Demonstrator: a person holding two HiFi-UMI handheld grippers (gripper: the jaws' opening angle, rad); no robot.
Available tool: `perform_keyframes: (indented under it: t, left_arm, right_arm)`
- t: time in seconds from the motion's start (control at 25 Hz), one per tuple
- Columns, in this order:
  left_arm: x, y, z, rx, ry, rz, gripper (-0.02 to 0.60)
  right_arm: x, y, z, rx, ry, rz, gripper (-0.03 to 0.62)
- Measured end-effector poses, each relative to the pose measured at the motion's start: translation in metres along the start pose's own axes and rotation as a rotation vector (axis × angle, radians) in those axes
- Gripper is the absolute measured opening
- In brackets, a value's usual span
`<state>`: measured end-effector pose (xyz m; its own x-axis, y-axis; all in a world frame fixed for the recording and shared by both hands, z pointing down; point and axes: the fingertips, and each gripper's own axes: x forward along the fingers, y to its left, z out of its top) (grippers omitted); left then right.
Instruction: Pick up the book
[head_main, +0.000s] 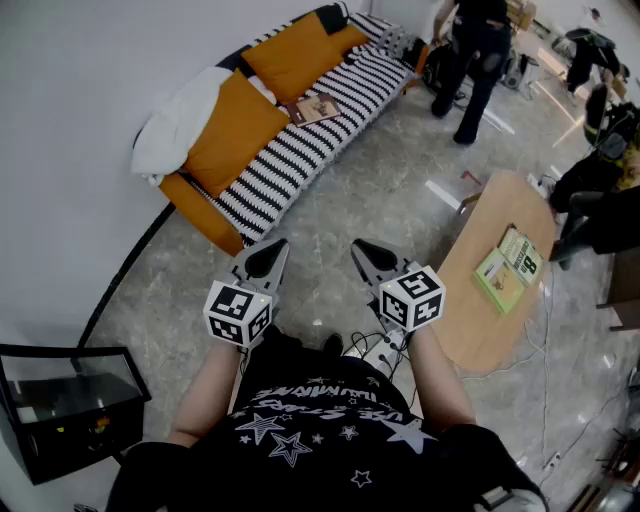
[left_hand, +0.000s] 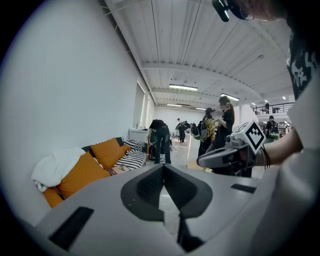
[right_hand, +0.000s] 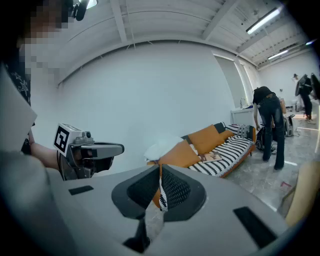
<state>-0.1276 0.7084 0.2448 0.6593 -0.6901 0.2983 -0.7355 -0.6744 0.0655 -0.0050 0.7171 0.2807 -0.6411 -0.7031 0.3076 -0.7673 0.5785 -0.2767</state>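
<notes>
We wore a black T-shirt (head_main: 320, 435) with white stars; our grey left hand-held gripper (head_main: 270, 247) and right hand-held gripper (head_main: 364, 249) bore black-and-white marker cubes (head_main: 238, 312) (head_main: 412, 297).

A striped sofa (head_main: 290, 160) bears 2 orange cushions (head_main: 232, 135); a wooden table (head_main: 478, 290) stands apart.

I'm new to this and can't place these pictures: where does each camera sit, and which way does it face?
Head view: on the person's head, looking steeply down at sofa and table; shows both forearms, left gripper and right gripper.
Left gripper view: rides that gripper, looking along its shut jaws down the room, sofa left, right gripper right.
Right gripper view: rides that gripper, looking along its shut jaws at the sofa; left gripper at left.
Shared: all three show the sofa and book.
</notes>
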Motion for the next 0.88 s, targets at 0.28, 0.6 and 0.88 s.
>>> perform_keyframes:
  t: [0.28, 0.6, 0.88]
  left_arm:
    - [0.0, -0.001, 0.004, 0.009, -0.004, -0.012, 0.005]
    - [0.006, -0.004, 0.01, 0.049, -0.009, -0.021, 0.005]
    - [0.004, 0.006, 0.009, 0.038, -0.004, 0.011, 0.005]
  right_arm:
    - [0.0, 0.001, 0.001, 0.001, 0.002, -0.013, 0.032]
    - [-0.013, -0.016, 0.009, -0.008, -0.024, -0.064, 0.032]
    - [-0.024, -0.036, 0.008, 0.016, -0.049, -0.125, 0.032]
